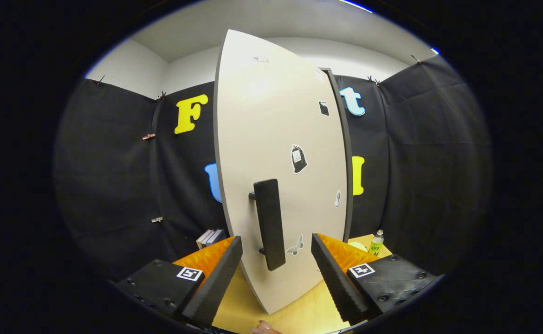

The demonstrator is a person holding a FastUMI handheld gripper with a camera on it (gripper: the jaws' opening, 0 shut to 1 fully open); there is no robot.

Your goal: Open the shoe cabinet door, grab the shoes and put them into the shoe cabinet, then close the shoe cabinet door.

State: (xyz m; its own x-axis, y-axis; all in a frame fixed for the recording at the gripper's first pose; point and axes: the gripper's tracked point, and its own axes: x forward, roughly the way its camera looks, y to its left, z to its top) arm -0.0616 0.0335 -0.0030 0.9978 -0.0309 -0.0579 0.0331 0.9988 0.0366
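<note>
The shoe cabinet's pale door [276, 153] stands upright just ahead of me, turned at an angle, with a few small stickers on it. A dark vertical bar handle [269, 223] is fixed to its lower half. My gripper [276, 253] is open, and the handle's lower end sits in the gap between the two fingers, touching neither. The cabinet's dark edge [341, 148] shows along the door's right side. The inside of the cabinet is hidden behind the door.
The cabinet stands on a light wooden tabletop [299, 313]. A small bottle with a green label [376, 243] is to the right beyond the right finger. A stack of books [210, 237] lies to the left. A fingertip of a hand [264, 327] shows below the door.
</note>
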